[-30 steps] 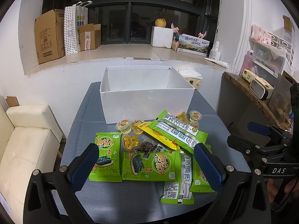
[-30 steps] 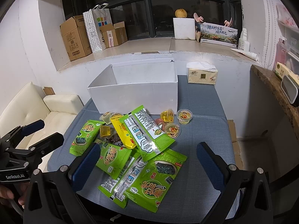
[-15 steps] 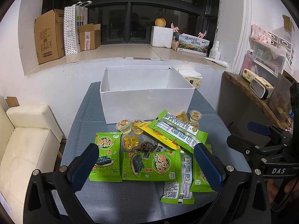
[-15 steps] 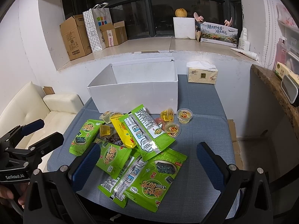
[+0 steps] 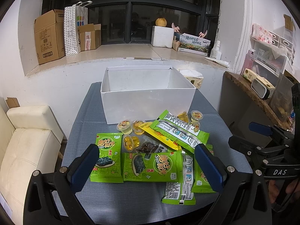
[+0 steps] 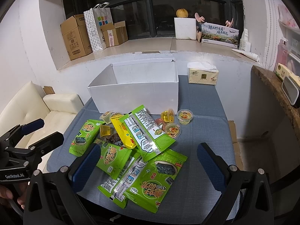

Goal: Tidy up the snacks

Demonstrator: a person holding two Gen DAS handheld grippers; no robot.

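Grey cloth-covered counter (image 5: pixel 86 112), carrying all stock. White box (image 5: pixel 148 103), far side, nothing in it that we can see. Green seaweed packets (image 5: pixel 151 166), near centre, heaped; jelly cups (image 5: pixel 124 127) just before the box. Left tool (image 5: pixel 146 168) and right tool (image 6: pixel 148 166): both wide, holding nothing. We judge sorting unstarted; next, grip a top packet.

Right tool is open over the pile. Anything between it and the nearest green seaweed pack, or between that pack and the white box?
Nothing visible blocks the right tool from the green seaweed pack; it lies on top at the pile's near edge. Toward the white box, the other packs and jelly cups lie between, so lift over them.
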